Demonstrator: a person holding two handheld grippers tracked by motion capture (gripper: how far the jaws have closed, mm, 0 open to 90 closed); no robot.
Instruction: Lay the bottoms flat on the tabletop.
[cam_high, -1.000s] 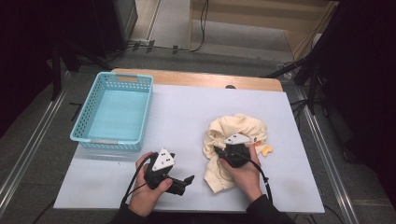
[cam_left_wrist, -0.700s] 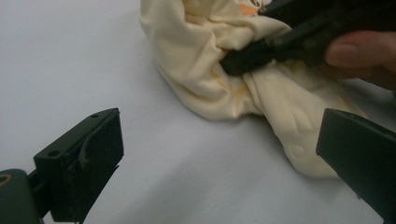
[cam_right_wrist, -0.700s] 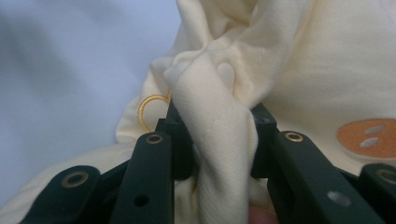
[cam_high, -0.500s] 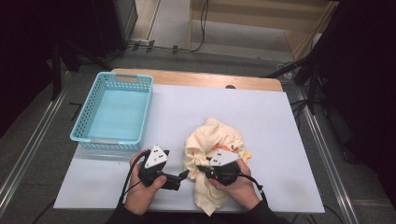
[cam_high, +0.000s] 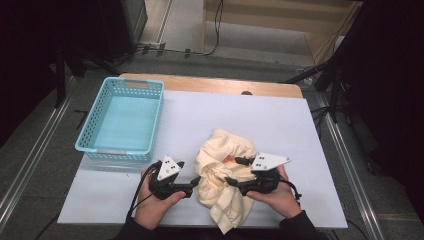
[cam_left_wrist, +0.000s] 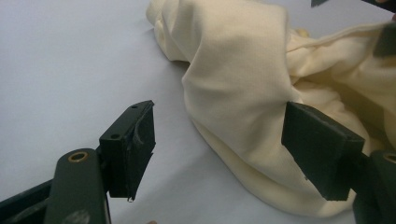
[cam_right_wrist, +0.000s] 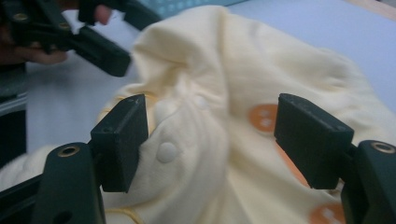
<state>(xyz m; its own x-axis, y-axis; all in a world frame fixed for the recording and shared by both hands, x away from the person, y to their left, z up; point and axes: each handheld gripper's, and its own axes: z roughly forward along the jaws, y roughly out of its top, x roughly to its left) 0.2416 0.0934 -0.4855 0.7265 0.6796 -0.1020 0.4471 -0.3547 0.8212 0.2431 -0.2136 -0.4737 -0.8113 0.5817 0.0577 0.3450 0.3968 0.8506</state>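
Light-blue plastic basket (cam_high: 122, 121) w/ perforated walls, far left on tabletop (cam_high: 280, 117), nothing inside. Tabletop covered by pale sheet; bare wood strip along far edge, small dark spot (cam_high: 246, 93) there. Metal rails (cam_high: 30, 165) on floor left & right. Black cables (cam_high: 200, 50) on floor beyond far edge. Wooden furniture far back.

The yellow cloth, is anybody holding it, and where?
Nothing is held. The left gripper has just been closing with a fold of the yellow cloth between its jaws; the right gripper has just been opening above it.
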